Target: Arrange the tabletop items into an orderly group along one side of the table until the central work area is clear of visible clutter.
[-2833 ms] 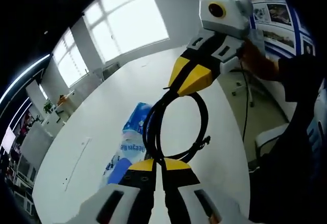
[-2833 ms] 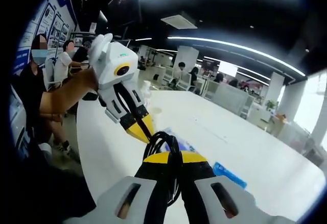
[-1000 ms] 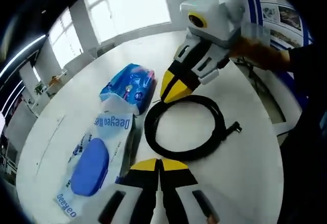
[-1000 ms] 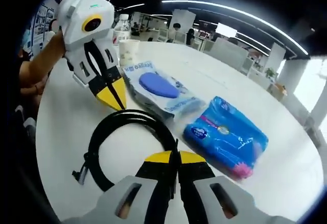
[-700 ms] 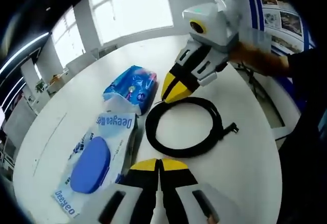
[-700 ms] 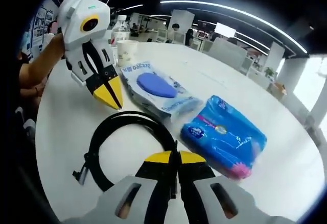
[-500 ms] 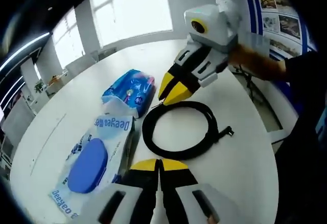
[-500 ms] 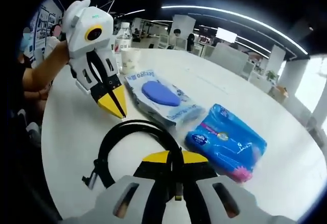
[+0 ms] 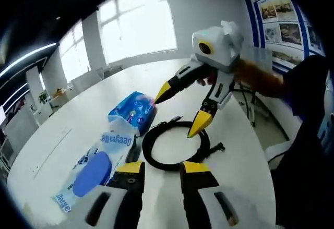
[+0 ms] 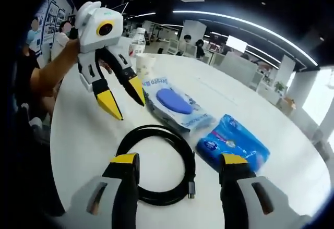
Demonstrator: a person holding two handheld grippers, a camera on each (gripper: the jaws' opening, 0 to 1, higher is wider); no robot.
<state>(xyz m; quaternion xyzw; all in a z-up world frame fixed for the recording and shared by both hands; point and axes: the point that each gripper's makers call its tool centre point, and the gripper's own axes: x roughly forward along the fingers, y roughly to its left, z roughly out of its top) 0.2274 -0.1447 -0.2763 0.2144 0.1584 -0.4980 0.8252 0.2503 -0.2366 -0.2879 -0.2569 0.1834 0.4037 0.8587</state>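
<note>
**Both grippers let go of the cable**

Half a second ago both my grippers were pinched shut on the black cable; now both have spread wide and lifted off it, and the cable (image 9: 176,146) lies as a loose coil flat on the white table (image 9: 68,135). In the left gripper view, my left gripper (image 9: 163,167) has its two yellow-tipped jaws well apart with nothing between them, the near arc of the coil just beyond them. My right gripper (image 9: 178,107) comes in from the right side of that view, held by a hand, its jaws splayed wide above the far side of the coil; I cannot tell whether the lower tip touches the cable.

In the right gripper view the coil (image 10: 156,164) sits between my right gripper's (image 10: 178,164) open jaws, one plug end lying near the jaw on the right. My left gripper (image 10: 121,98) hangs above the table beyond the coil, jaws parted and empty.

Just beside the cable lie a white wipes pack (image 10: 177,104) with a blue lid and a blue plastic packet (image 10: 232,143), close to each other. Farther back stand a paper cup (image 10: 147,64) and a bottle (image 10: 138,41).
</note>
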